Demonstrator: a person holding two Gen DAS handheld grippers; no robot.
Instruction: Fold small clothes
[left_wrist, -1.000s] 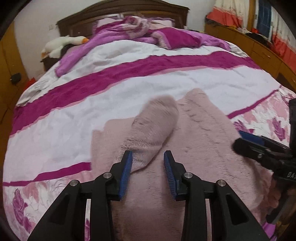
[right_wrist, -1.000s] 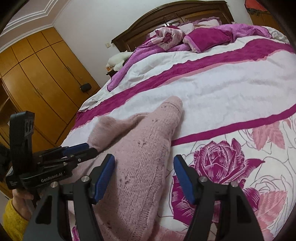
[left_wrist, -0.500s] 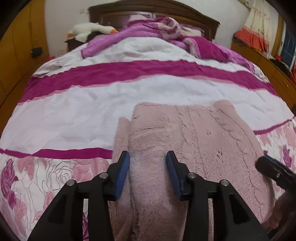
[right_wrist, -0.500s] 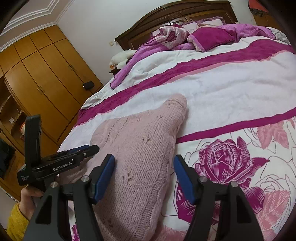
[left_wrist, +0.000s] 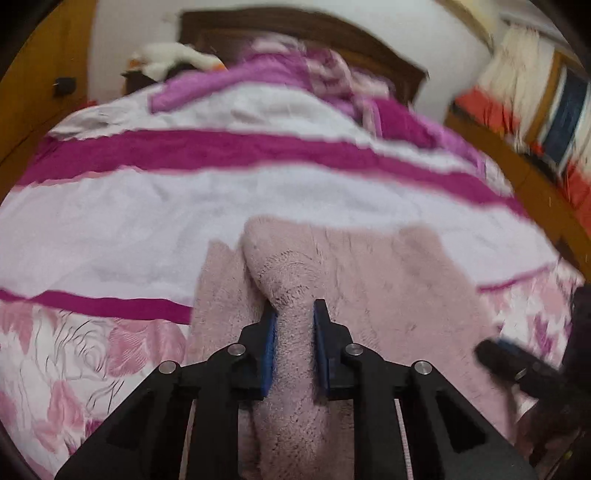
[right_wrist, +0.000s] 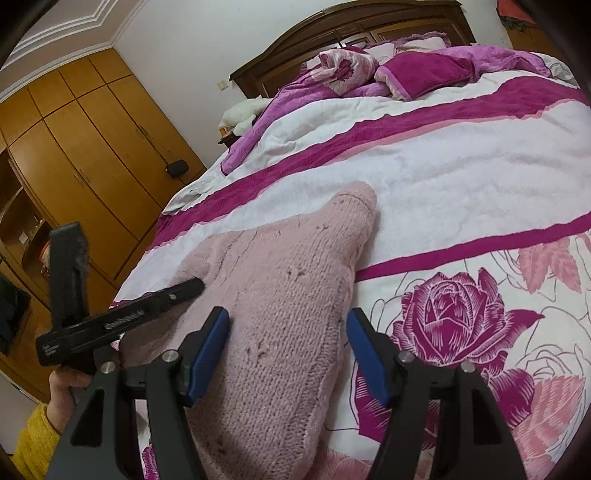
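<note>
1. Knitwear first: the pink sweater lies spread at the near edge of the bed; it looks soft, light and limp, so it should sag and drag unless lifted by a bunched fold or a sleeve.
2. Left claw is pinched tight on a raised fold along the sweater's left side.
3. Right claw stands wide, straddling the knit without pressing it.
4. Bedding is plush and yielding; a wooden wardrobe lines the left wall.
</note>
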